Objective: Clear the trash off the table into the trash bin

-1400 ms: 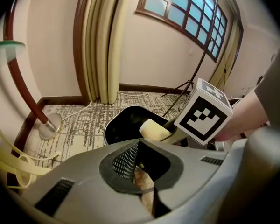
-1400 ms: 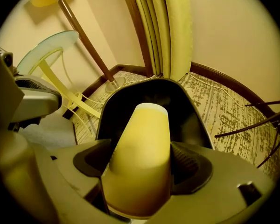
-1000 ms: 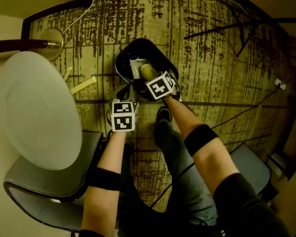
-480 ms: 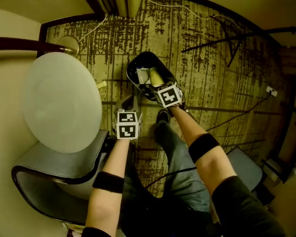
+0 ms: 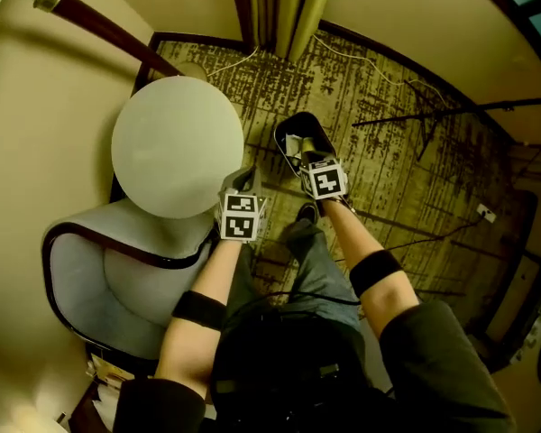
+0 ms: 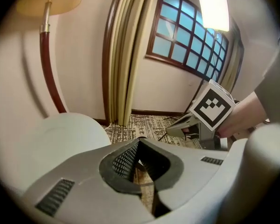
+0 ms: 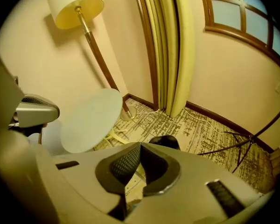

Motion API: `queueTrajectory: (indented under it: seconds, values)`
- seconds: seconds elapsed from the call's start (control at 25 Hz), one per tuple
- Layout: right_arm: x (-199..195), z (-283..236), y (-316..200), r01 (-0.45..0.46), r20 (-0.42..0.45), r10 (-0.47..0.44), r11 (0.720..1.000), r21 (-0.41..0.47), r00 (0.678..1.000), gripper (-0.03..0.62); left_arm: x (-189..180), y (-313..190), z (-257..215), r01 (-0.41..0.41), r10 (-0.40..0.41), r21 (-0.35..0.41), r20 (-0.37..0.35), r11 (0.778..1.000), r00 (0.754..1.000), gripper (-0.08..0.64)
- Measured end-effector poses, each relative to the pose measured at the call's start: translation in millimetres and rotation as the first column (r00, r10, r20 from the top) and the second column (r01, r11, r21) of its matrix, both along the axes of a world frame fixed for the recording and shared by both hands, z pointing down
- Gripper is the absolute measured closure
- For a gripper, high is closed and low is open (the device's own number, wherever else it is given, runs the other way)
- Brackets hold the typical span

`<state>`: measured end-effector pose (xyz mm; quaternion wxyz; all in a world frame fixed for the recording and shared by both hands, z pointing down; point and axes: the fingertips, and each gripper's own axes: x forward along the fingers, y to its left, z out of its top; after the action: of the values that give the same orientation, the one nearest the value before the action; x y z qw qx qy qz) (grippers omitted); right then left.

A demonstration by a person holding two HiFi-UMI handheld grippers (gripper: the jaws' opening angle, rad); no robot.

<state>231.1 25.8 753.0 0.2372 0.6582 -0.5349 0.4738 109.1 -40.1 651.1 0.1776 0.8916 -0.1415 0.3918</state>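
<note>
Beside table (image 5: 162, 152), trash bin (image 5: 279, 139), mouth up

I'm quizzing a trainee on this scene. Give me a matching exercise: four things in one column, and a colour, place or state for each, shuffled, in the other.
Column one:
1. table
2. trash bin
3. chair
4. right gripper

Column two:
A. black, standing on the carpet
B. jaws shut, nothing between them
C. pale round top
D. grey seat with a dark edge

Pairs: 1-C, 2-A, 3-D, 4-B
</note>
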Motion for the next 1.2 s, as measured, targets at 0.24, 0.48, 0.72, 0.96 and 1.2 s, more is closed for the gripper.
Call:
queueTrajectory:
  seconds: [0.24, 0.48, 0.72, 0.96, 1.2]
  values:
    - [-49, -90, -54, 0.076, 0.004, -0.077, 0.99, 0.114, 0.997, 0.592, -62, -45, -74, 0.1, -0.099, 0.054, -0.029, 0.994, 0.995, 0.558]
    - [-117, -166, -119, 0.187, -0.02, -0.188, 0.955, 0.23, 0.982, 0.592, -134, -92, -123, 0.214, -0.207, 0.104, -0.068, 0.971, 0.976, 0.558]
    - [-179, -219, -163, 0.265, -0.043, -0.265, 0.912, 0.313, 0.963, 0.592, -200, -122, -146, 0.302, -0.29, 0.139, -0.097, 0.943, 0.952, 0.558]
    - [-225, -237, -190, 0.314, -0.066, -0.311, 0.885, 0.344, 0.948, 0.592, -247, -150, -162, 0.348, -0.33, 0.16, -0.125, 0.924, 0.936, 0.558]
    - [-262, -238, -195, 0.317, -0.072, -0.312, 0.885, 0.341, 0.947, 0.592, -287, -169, -174, 0.359, -0.337, 0.171, -0.142, 0.918, 0.931, 0.558]
